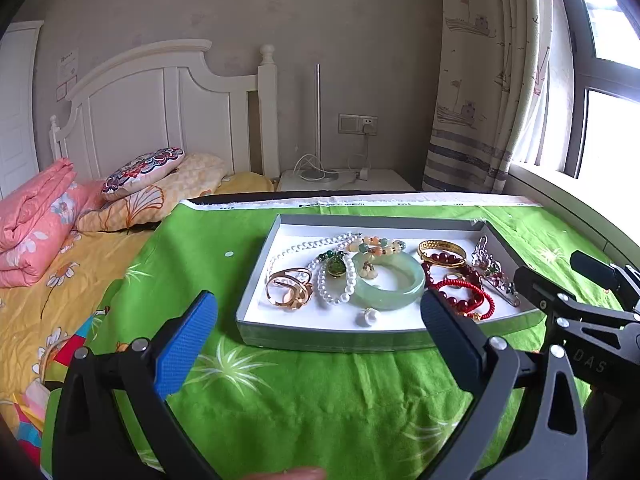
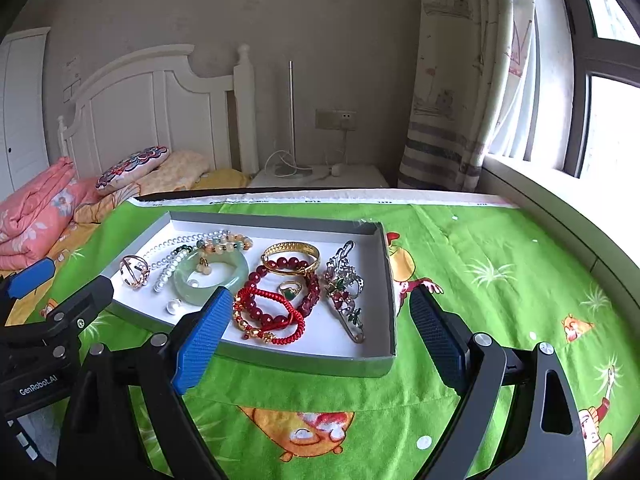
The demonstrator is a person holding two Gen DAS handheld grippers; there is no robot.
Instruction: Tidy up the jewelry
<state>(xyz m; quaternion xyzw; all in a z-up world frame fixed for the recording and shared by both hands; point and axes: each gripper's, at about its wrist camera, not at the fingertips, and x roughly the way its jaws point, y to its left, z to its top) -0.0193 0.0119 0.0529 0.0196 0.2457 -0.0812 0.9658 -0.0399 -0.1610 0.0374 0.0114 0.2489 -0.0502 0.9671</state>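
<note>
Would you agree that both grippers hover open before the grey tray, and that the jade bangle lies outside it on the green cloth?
Not quite: the jade bangle lies inside the grey tray, among the beads, as the left wrist view shows. The left gripper and right gripper do hover open before it.

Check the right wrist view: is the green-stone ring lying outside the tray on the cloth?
No. The green-stone ring lies inside the tray, on its white floor among the dark red bead bracelets.
</note>
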